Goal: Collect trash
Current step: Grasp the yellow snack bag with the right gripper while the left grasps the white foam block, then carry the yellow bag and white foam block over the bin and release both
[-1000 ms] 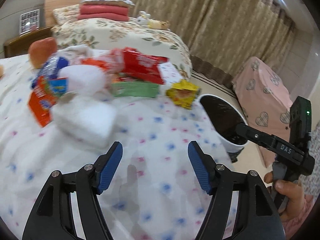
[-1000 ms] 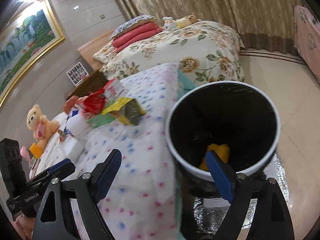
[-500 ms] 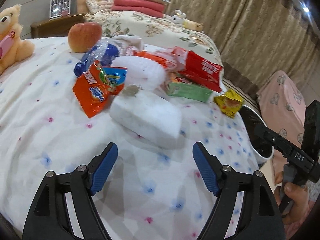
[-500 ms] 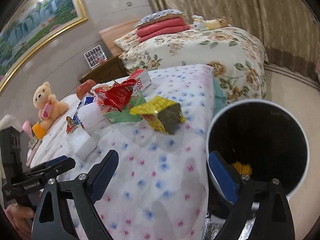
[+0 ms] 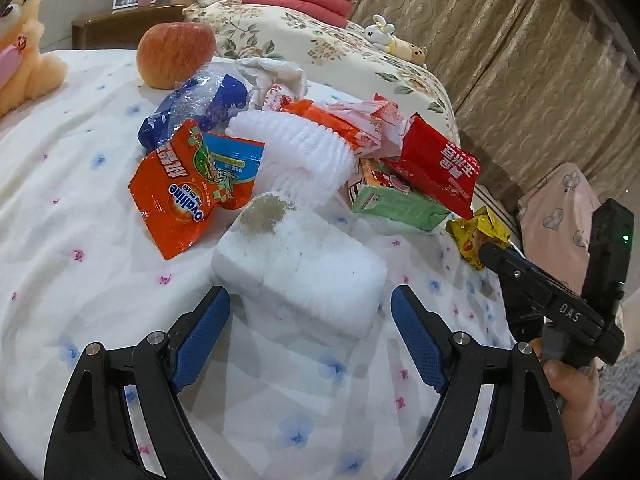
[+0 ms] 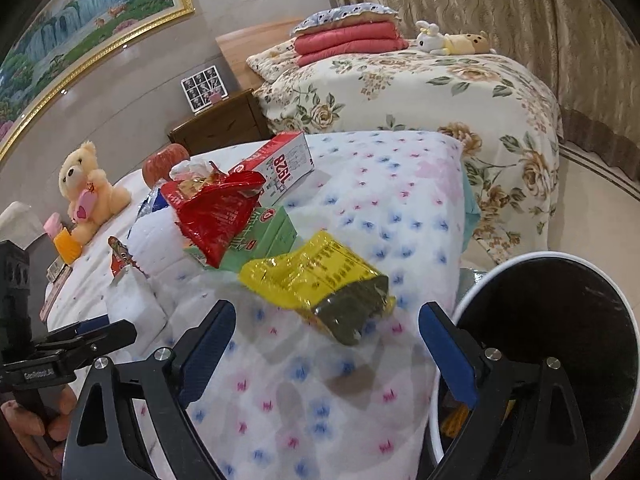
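Observation:
Trash lies piled on the dotted white bedspread [image 5: 80, 240]. Nearest is a white foam block [image 5: 300, 268] with a brown stain. My left gripper [image 5: 309, 294] is opening, and the block's near end sits between its blue pads without touching them. Behind the block are an orange Ovaltine packet [image 5: 192, 188], a white foam net [image 5: 296, 148], a green carton [image 5: 396, 200] and a red packet [image 5: 440, 168]. My right gripper [image 6: 328, 307] is open just short of a yellow packet [image 6: 320, 280]. To its right stands the white-rimmed bin [image 6: 560, 255] with its black liner.
An apple [image 5: 174, 54] and a teddy bear [image 6: 90, 188] sit beyond the pile. A red and white carton [image 6: 280, 164] lies at the pile's far side. A second bed with a floral cover [image 6: 420, 80] stands behind, with curtains past it. A hand holds each gripper's handle.
Both views have swung from the bin toward the pile. The left jaws have widened and now frame the foam block. The yellow packet now lies right before the right gripper.

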A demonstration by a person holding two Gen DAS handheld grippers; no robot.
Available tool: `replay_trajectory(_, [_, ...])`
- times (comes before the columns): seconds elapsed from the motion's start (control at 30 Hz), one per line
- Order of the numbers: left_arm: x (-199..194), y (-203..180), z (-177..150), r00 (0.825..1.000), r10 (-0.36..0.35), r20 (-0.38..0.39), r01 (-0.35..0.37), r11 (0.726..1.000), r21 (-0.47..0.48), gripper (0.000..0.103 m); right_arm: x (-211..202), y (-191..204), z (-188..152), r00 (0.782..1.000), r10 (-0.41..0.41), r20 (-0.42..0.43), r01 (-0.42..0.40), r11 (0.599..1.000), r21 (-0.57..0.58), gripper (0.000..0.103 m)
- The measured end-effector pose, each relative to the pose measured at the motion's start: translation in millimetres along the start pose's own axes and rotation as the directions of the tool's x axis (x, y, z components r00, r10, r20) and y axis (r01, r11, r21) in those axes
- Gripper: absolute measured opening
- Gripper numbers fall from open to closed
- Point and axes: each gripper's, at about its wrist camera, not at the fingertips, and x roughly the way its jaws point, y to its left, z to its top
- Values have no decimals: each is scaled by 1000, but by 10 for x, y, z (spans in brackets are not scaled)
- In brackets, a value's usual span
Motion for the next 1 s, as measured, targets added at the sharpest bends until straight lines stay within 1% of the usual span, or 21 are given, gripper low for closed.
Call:
replay_trajectory(0.07, [-3, 3, 9, 1000, -15, 8, 15, 1000, -9, 85, 32, 12, 13, 1000, 10, -7, -10, 1000, -4, 92])
replay_trajectory(0.13, [2, 4, 25, 1000, -22, 18, 22, 1000, -8, 85, 50, 36, 14, 1000, -7, -5, 7, 1000, -17, 89])
replay_trajectory(0.17, [9, 2, 28, 999, -25, 20, 25, 1000, -3, 83, 56, 42, 13, 1000, -12, -6, 12, 1000, -21, 80])
replay_trajectory(0.2, [8, -4, 27, 999, -29, 25, 29, 1000, 5, 80, 68, 48, 13, 1000, -14, -11, 14, 1000, -23, 65])
replay_trajectory(0.23, [12, -18, 29, 999, -31, 27, 30, 999, 15, 67, 80, 49, 11, 1000, -19, -17, 18, 1000, -22, 58])
replay_trajectory(0.27, [16, -27, 21, 999, -33, 22, 32, 999, 25, 64, 93, 41, 2, 999, -26, -25, 26, 1000, -17, 48])
replay_trajectory(0.33, [1, -60, 3, 999, -40, 28, 39, 998, 49, 59, 82, 15, -19, 999, -26, -25, 26, 1000, 0, 45])
replay_trajectory(0.4, [-40, -83, -25, 998, -53, 36, 51, 996, 68, 56, 29, 9, -33, 1000, -22, -14, 22, 1000, 11, 38])
replay_trajectory(0.47, [-84, -104, -59, 997, -63, 43, 59, 995, 85, 53, -19, 28, -51, 1000, -19, -6, 19, 1000, 14, 34])
replay_trajectory(0.5, [-105, -110, -72, 997, -71, 44, 66, 994, 91, 53, -54, 43, -72, 1000, -14, -4, 14, 1000, 16, 24])
replay_trajectory(0.53, [-124, -111, -88, 996, -77, 44, 73, 993, 94, 53, -76, 55, -88, 1000, -8, -3, 8, 1000, 20, 18])
replay_trajectory(0.83, [-307, -271, -185, 990, -134, 53, 125, 981, 148, 51, -316, 149, -331, 999, 28, 16, -29, 998, 63, 14])
replay_trajectory(1.0, [-358, -415, -242, 986, -158, 47, 146, 971, 188, 51, -466, 142, -432, 999, 34, 34, -37, 996, 86, 14])
